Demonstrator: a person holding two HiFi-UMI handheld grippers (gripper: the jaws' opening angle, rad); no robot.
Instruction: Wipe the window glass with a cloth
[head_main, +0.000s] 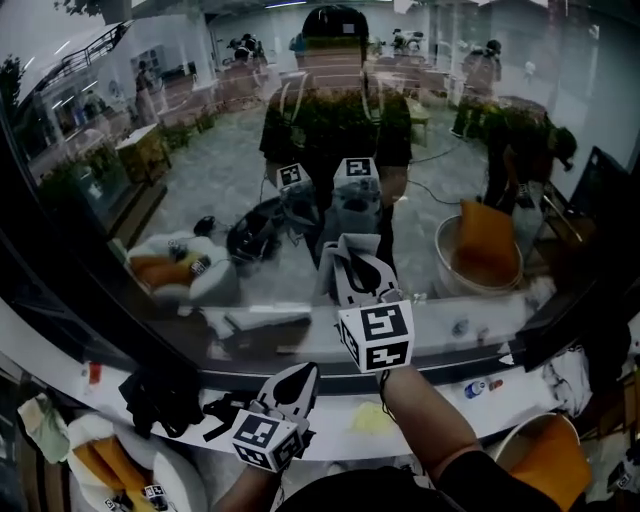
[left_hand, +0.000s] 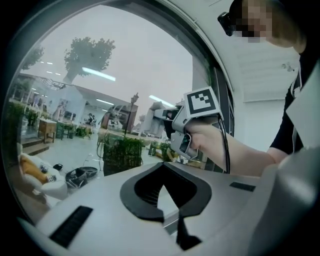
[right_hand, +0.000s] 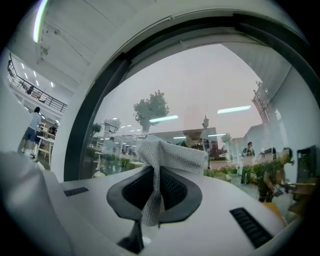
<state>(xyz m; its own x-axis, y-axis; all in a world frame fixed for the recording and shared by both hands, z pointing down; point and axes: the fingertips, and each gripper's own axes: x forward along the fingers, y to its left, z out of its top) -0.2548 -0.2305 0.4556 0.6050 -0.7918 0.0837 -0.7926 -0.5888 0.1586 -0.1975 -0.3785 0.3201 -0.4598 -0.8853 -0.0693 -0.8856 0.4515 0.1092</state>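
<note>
The window glass (head_main: 200, 180) fills the upper head view and mirrors the room and the person. My right gripper (head_main: 352, 262) is raised at the centre, pointing at the pane, shut on a grey-white mesh cloth (head_main: 343, 245). In the right gripper view the cloth (right_hand: 167, 157) fans out above the jaws, in front of the glass (right_hand: 200, 85); I cannot tell if it touches. My left gripper (head_main: 298, 375) hangs lower, over the white sill (head_main: 440, 400), shut with nothing in it. The left gripper view shows its closed jaws (left_hand: 164, 176) and the right gripper (left_hand: 192, 125) in a hand.
On the sill lie a black bundle (head_main: 160, 400), a yellow scrap (head_main: 370, 418) and a small bottle (head_main: 478, 388). A basin with an orange cloth (head_main: 545, 455) stands at lower right. A white bucket (head_main: 110, 465) with orange items and a green cloth (head_main: 40, 425) sit at lower left.
</note>
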